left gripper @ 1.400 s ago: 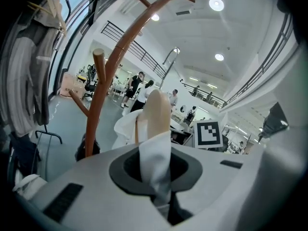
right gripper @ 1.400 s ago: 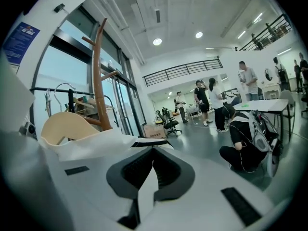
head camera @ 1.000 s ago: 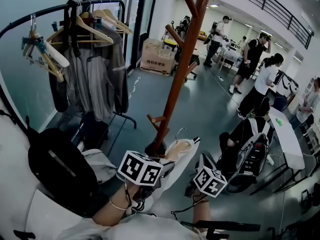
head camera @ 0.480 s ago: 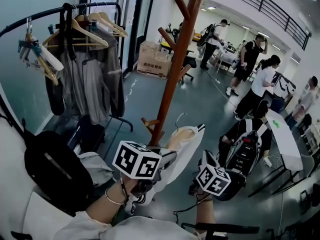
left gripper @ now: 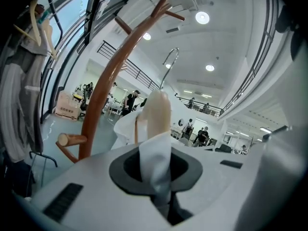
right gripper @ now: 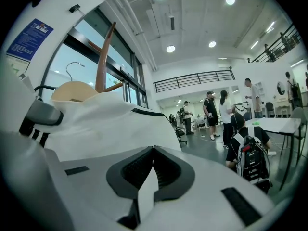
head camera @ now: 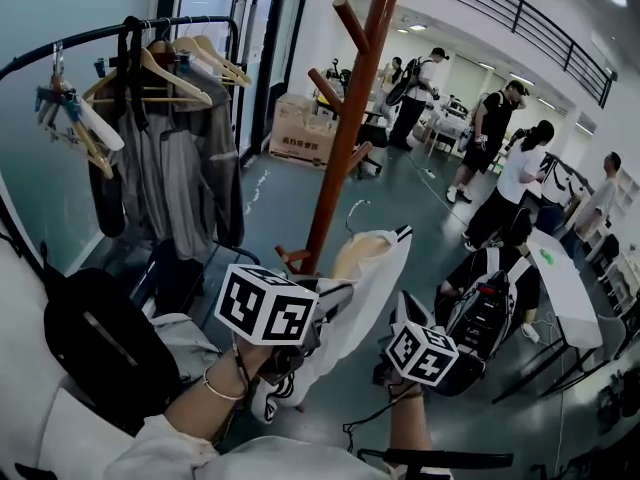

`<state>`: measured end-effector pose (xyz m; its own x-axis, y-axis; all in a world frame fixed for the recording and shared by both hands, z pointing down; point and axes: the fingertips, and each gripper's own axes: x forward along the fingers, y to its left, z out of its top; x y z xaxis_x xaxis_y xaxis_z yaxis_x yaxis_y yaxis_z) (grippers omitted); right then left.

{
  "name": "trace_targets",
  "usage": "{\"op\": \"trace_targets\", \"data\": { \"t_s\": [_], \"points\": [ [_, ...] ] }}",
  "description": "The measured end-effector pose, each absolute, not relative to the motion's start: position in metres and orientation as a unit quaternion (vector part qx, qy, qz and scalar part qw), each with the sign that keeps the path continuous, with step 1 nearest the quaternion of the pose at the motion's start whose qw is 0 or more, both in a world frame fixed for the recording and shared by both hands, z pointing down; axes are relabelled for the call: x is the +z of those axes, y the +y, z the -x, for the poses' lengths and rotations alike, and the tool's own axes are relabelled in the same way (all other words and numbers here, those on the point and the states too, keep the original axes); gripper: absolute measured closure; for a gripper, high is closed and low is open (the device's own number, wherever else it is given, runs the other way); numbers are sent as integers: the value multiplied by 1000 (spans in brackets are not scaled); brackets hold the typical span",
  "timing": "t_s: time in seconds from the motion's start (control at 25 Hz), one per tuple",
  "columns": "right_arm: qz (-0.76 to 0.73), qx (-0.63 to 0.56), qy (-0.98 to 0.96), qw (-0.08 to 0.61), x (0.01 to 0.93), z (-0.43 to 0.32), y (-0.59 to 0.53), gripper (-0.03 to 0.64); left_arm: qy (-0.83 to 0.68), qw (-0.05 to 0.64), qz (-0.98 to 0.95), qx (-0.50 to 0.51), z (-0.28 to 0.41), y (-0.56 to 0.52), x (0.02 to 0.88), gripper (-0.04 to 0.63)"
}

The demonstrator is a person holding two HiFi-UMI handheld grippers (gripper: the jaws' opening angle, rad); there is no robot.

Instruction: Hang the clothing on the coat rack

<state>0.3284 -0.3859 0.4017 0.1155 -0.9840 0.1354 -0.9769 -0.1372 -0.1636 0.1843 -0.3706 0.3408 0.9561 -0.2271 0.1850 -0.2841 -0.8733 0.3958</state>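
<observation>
A white garment [head camera: 358, 293] with a dark-trimmed collar hangs on a wooden hanger [head camera: 362, 253] with a metal hook [head camera: 352, 211]. It is held up in front of the brown wooden coat rack [head camera: 350, 118], whose pegs branch upward. My left gripper [left gripper: 156, 179] is shut on a fold of the white fabric, with the hanger's wooden end [left gripper: 159, 112] and its hook [left gripper: 169, 61] standing just beyond the jaws. My right gripper [right gripper: 147, 189] is shut on a thin strip of the same garment [right gripper: 110, 126]. The hanger [right gripper: 72, 91] shows at that view's left.
A black clothes rail [head camera: 120, 28] at the left carries grey jackets [head camera: 180, 168] and several hangers. A black backpack [head camera: 105, 343] lies at lower left. A cardboard box [head camera: 300, 133] stands behind the rack. Several people and a white table [head camera: 565, 278] are at the right.
Both grippers have risen with the garment. The hanger and its hook now sit higher against the coat rack's pole.
</observation>
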Motion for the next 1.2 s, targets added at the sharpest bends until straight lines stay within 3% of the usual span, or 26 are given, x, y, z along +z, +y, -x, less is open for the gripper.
{"op": "trace_targets", "data": {
  "t_s": [1.2],
  "points": [
    [727,-64,682,48,321,-330,-390,594,-150,150,-977,19,-193,-383,239,555]
  ]
}}
